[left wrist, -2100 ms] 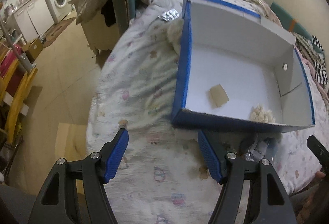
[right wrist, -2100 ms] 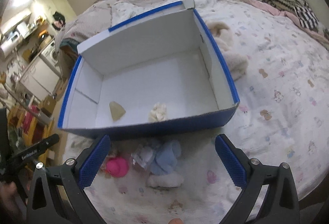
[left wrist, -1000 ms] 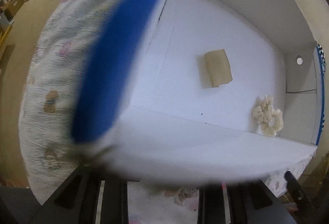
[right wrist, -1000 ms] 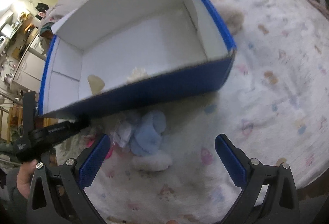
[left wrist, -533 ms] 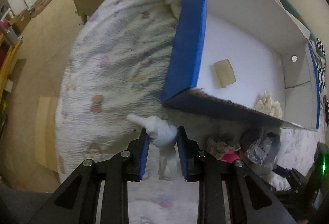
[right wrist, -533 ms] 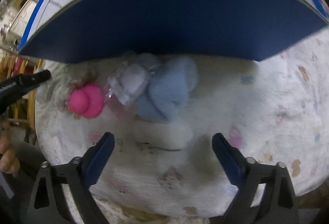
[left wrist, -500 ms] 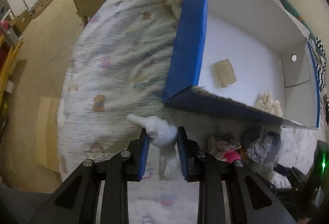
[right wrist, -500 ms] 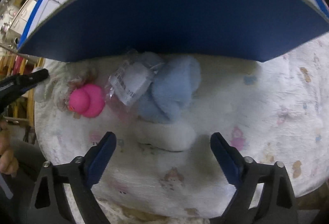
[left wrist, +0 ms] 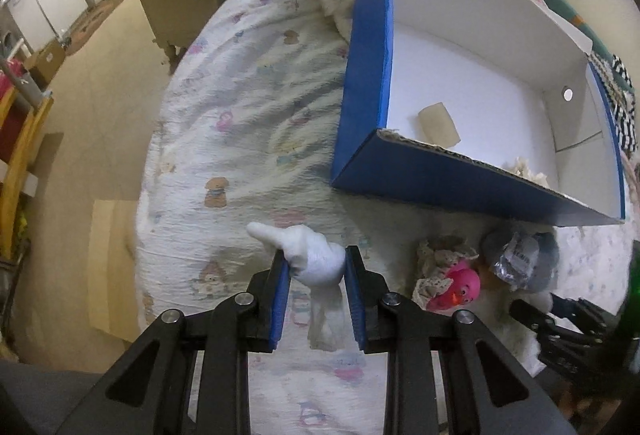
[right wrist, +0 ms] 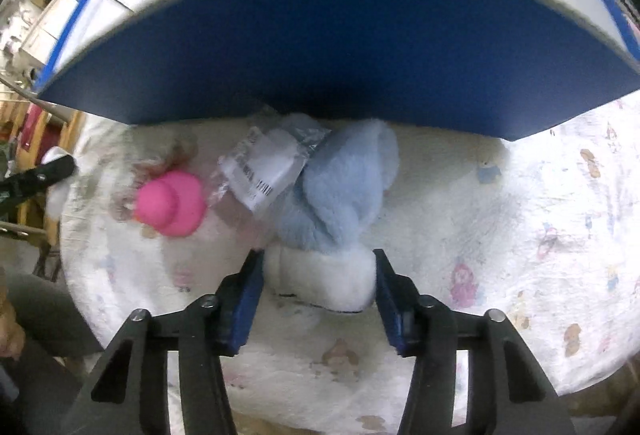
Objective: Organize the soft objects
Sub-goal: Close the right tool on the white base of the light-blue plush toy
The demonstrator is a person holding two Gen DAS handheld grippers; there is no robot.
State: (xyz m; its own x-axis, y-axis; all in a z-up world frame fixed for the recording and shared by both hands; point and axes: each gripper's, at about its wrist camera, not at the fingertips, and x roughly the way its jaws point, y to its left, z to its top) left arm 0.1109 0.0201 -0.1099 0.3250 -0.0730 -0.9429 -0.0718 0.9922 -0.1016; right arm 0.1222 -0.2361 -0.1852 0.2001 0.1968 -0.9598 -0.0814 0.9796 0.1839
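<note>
1. Both views are fisheye: straight lines bow outward, and a black ring of vignetting closes off the corners.
2. Warm, fairly dim indoor light fills the left wrist view; the white inside of the blue box (left wrist: 472,75) is its brightest part.
3. The box casts a soft shadow on the printed bedsheet (left wrist: 248,123) just below its near wall.
4. In the right wrist view the box's near wall (right wrist: 340,51) bulges into a broad arc, its top edge smeared by blur.
5. Left of the box there, the pink duck (right wrist: 172,203) is soft-edged and the background beyond it is streaked.
6. The plastic wrapper (right wrist: 264,167) shows pale glare.
</note>
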